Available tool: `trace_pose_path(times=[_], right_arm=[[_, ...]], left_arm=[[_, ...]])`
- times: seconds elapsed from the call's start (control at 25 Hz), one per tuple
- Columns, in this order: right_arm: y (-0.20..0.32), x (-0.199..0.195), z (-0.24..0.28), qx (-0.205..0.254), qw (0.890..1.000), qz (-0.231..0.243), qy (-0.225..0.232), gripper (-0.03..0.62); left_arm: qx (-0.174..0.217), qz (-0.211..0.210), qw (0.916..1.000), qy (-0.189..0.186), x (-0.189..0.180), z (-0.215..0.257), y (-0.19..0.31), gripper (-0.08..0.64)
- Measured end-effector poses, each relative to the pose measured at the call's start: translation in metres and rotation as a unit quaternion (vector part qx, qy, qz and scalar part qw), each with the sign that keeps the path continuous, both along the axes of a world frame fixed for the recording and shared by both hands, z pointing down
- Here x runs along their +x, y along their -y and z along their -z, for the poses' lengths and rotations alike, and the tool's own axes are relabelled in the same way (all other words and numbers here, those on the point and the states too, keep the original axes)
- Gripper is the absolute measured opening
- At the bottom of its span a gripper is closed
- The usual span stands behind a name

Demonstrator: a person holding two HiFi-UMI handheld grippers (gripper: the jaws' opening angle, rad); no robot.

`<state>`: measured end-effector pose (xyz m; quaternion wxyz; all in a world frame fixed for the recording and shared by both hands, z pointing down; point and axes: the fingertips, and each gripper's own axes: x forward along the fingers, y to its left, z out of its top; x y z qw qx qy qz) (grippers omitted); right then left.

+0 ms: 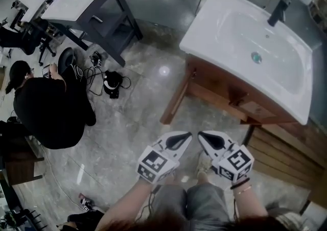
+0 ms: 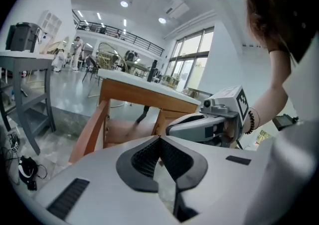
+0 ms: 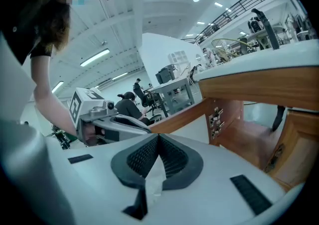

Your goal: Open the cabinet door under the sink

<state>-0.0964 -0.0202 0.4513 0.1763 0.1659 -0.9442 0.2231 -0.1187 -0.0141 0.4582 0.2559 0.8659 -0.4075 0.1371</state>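
Beside sink cabinet [image 1: 225, 92]: crouching person [image 1: 43, 112], cables [image 1: 94, 74] | left tongs [image 1: 185, 137], right tongs [image 1: 203, 137] together, empty

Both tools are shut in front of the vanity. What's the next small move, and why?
Probably nothing beyond holding both at rest. The cabinet door under the sink already looks swung out, with its hinges and the bare inside showing. The left tool and right tool are shut on nothing and clear of the wood.

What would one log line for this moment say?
left gripper: shut, empty | right gripper: shut, empty | cabinet door: swung open, untouched
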Motion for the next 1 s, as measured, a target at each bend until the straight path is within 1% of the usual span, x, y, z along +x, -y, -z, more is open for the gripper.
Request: trace_pose_path(times=[0.16, 0.28, 0.4, 0.56, 0.68, 0.84, 1.0], right_arm=[[0.017, 0.027, 0.032, 0.01, 1.0, -0.009, -0.004, 0.011], [0.025, 0.049, 0.055, 0.018, 1.0, -0.018, -0.015, 0.009], [0.035, 0.069, 0.082, 0.029, 0.999, -0.029, -0.015, 0.009], [0.048, 0.093, 0.111, 0.055, 0.998, -0.036, -0.017, 0.009], [0.058, 0.111, 0.134, 0.071, 0.996, -0.048, -0.01, 0.008], [0.068, 0.127, 0.163, 0.094, 0.994, -0.064, 0.001, 0.009], [0.073, 0.143, 0.185, 0.116, 0.99, -0.075, 0.009, 0.009]], left_arm=[[0.016, 0.008, 0.9998, -0.011, 0.02, 0.031, 0.023, 0.009], [0.021, 0.016, 0.9994, -0.022, 0.036, 0.055, 0.037, 0.009], [0.028, 0.025, 0.9987, -0.036, 0.048, 0.083, 0.048, 0.009], [0.051, 0.02, 0.9981, -0.029, 0.067, 0.115, 0.058, 0.009], [0.068, 0.02, 0.9972, -0.026, 0.083, 0.137, 0.065, 0.009], [0.083, 0.016, 0.9961, -0.026, 0.101, 0.164, 0.074, 0.009], [0.096, 0.003, 0.9952, -0.015, 0.119, 0.182, 0.078, 0.009]])
